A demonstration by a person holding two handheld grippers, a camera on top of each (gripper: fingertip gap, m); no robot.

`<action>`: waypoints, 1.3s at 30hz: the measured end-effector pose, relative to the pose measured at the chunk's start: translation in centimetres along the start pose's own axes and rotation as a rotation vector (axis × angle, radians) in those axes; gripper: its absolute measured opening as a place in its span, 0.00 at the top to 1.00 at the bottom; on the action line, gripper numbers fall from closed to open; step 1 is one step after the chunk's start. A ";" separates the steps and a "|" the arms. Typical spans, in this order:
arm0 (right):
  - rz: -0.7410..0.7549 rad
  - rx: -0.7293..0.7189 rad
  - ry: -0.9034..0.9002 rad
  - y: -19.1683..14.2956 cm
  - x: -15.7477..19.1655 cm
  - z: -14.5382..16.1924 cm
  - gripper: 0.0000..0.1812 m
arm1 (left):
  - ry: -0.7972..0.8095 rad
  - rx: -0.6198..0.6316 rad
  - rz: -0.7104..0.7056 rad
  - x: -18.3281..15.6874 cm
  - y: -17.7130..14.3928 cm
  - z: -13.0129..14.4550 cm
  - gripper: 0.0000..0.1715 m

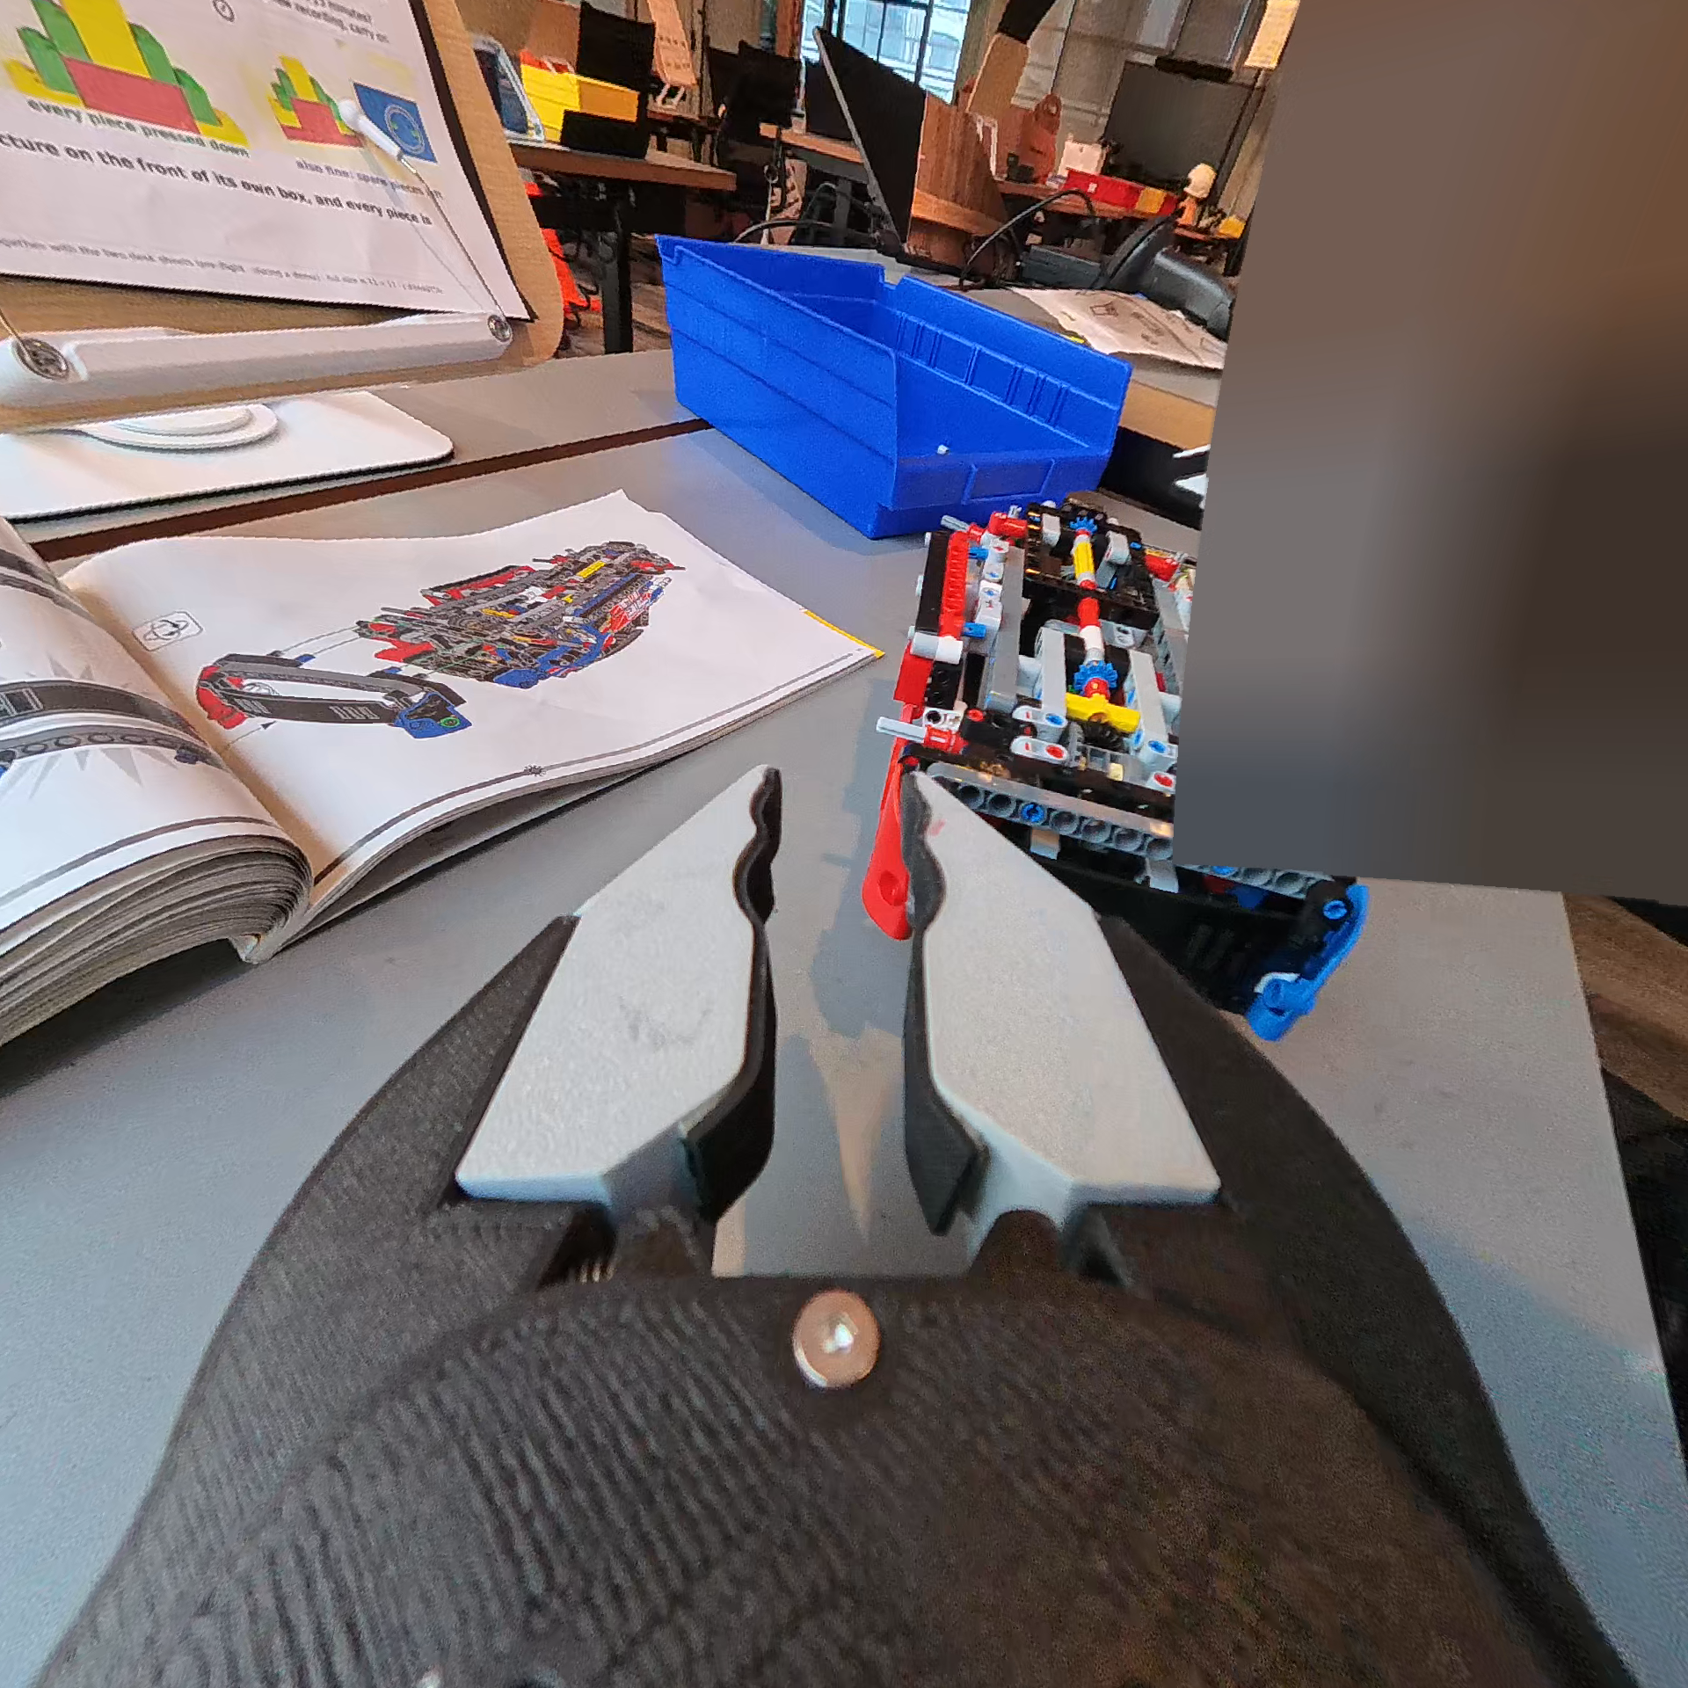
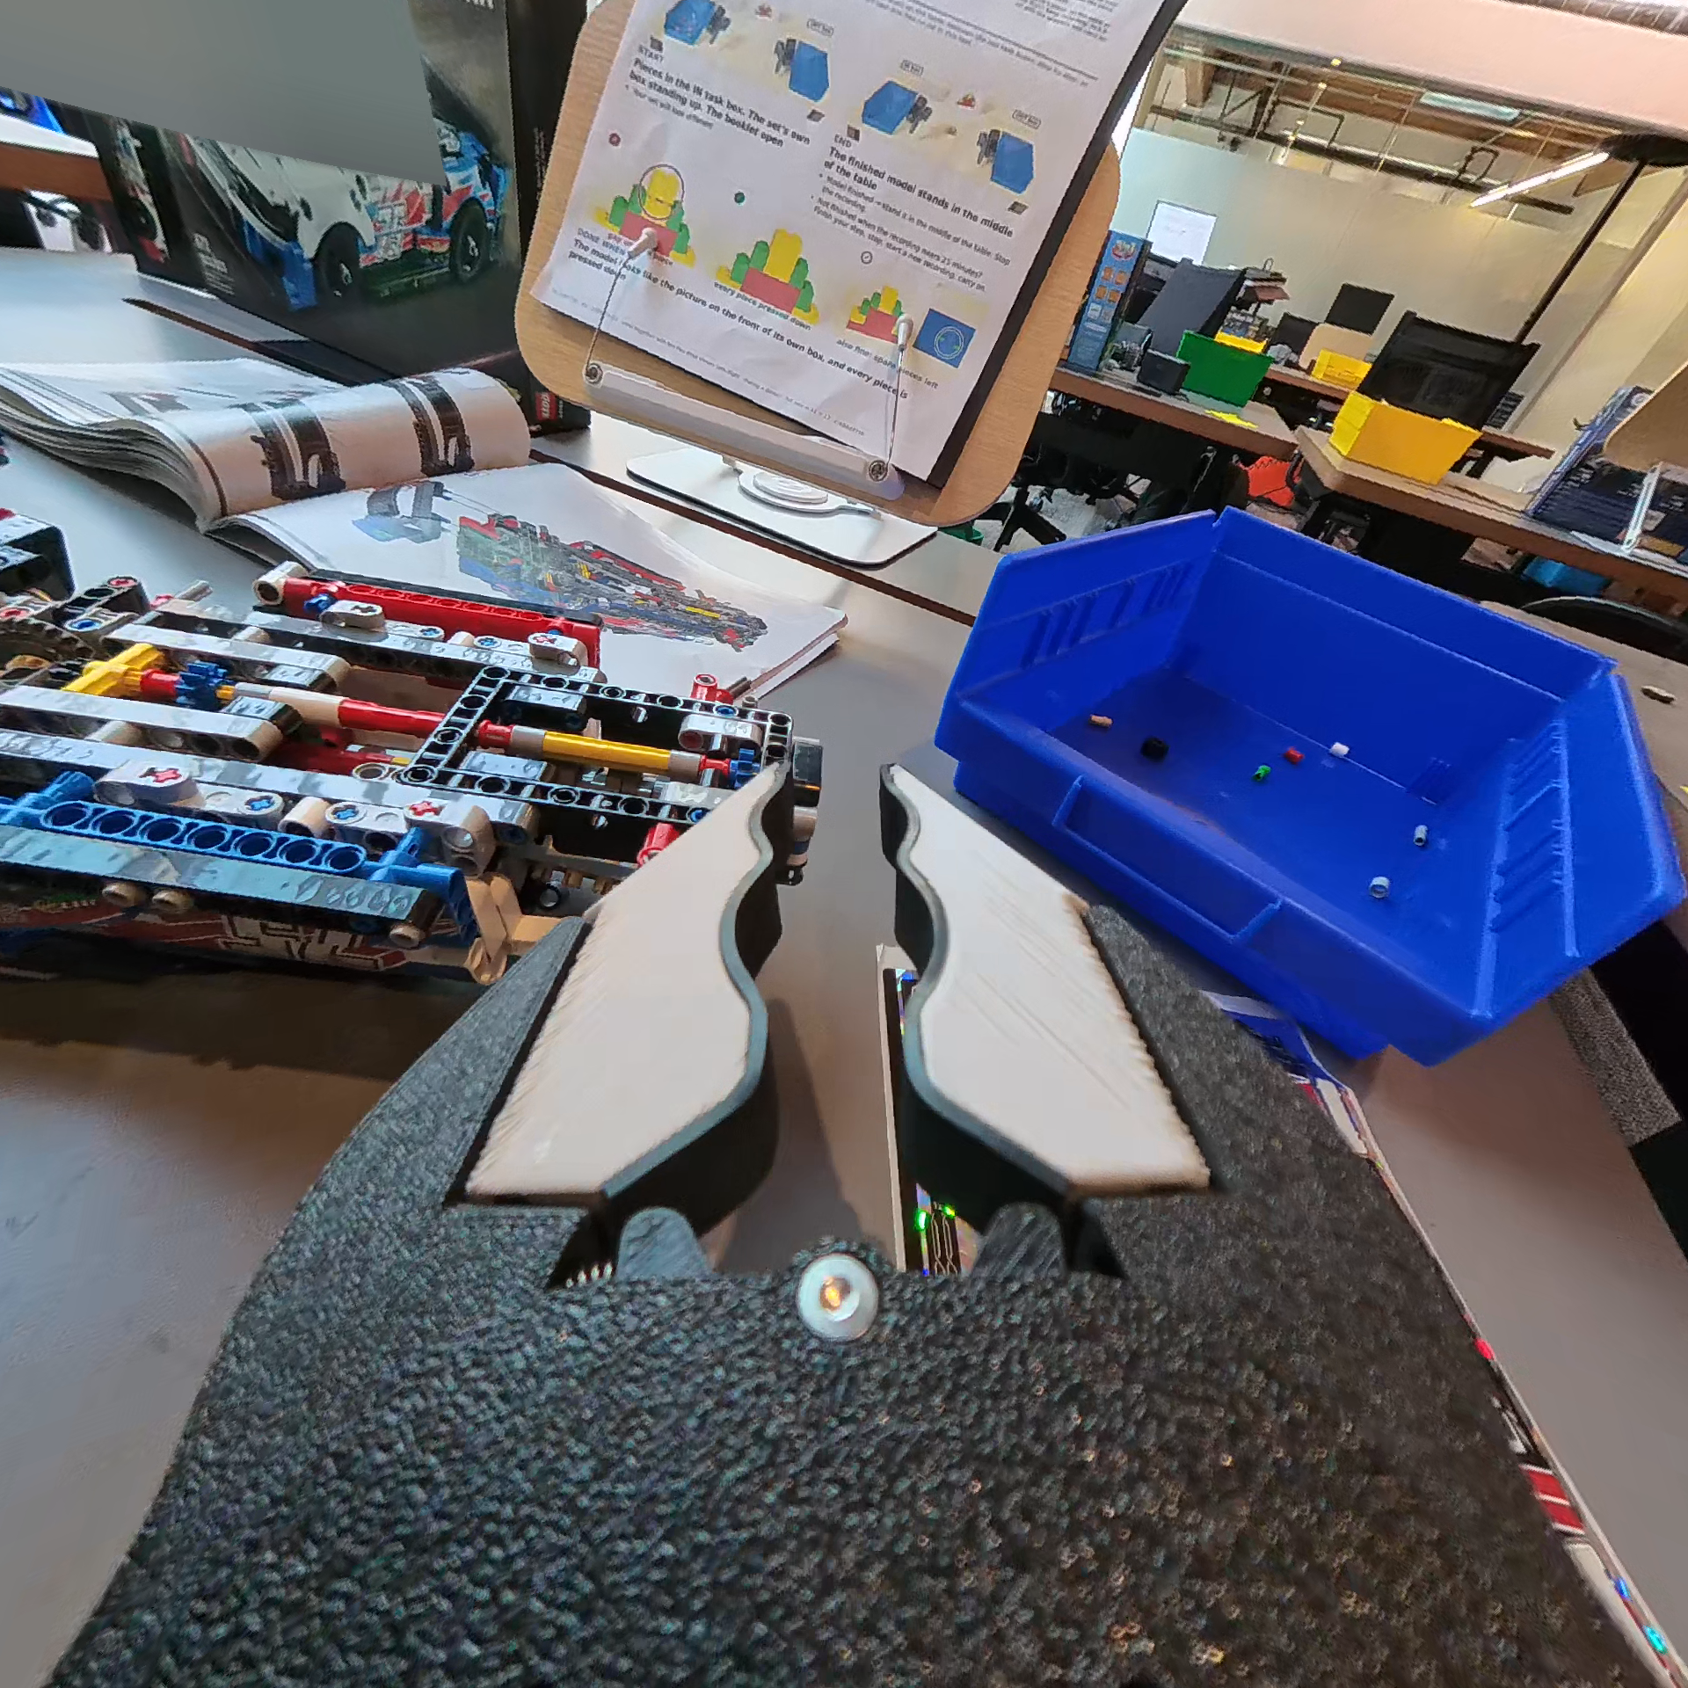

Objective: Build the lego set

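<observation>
A partly built Lego Technic chassis [image 1: 1050, 658] of black, grey, red and blue beams lies on the grey table; it also shows in the right wrist view [image 2: 365, 749]. My left gripper [image 1: 845, 795] is open and empty, low over the table at the model's near left corner. Its right fingertip sits just in front of a red beam [image 1: 884, 877] that sticks out from the model; I cannot tell whether they touch. My right gripper [image 2: 833, 795] is open and empty, its left fingertip close to the model's right end, between the model and a blue bin [image 2: 1279, 776].
The blue bin [image 1: 877, 393] holds several tiny loose pieces [image 2: 1292, 755]. An open instruction booklet [image 1: 411, 658] [image 2: 548, 548] lies beside the model. A stand with a printed sheet [image 2: 822, 228] and the set's box [image 2: 320, 201] stand behind. A flat printed sheet [image 2: 1324, 1096] lies under the bin. Spacing between my two grippers at the tips: around 30 cm.
</observation>
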State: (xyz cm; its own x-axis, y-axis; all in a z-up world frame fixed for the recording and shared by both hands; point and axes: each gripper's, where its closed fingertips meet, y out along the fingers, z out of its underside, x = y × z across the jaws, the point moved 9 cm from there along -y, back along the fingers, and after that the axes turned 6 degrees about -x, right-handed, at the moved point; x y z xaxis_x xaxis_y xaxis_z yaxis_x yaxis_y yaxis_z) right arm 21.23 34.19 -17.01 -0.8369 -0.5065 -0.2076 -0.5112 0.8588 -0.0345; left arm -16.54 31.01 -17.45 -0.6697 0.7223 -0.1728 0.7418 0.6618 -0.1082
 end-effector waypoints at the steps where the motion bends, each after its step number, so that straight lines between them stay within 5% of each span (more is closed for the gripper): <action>1: 0.003 -0.002 -0.001 0.0 0.0 0.0 0.90 | 0.011 0.003 -0.007 -0.1 0.0 0.0 0.86; 13: 0.034 -0.017 -0.004 -0.5 0.0 -0.1 0.91 | 0.125 0.028 -0.073 -0.3 -0.1 0.1 0.85; 39: 0.005 0.011 -0.007 0.0 -0.1 0.1 0.94 | 0.102 0.071 -0.083 0.1 0.0 0.3 0.84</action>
State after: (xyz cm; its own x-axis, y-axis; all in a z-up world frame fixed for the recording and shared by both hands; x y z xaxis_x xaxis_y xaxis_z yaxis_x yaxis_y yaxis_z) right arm 21.29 34.22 -17.09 -0.8379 -0.5018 -0.2147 -0.5050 0.8620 -0.0437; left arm -16.55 31.02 -17.78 -0.7264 0.6845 -0.0608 0.6819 0.7070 -0.1878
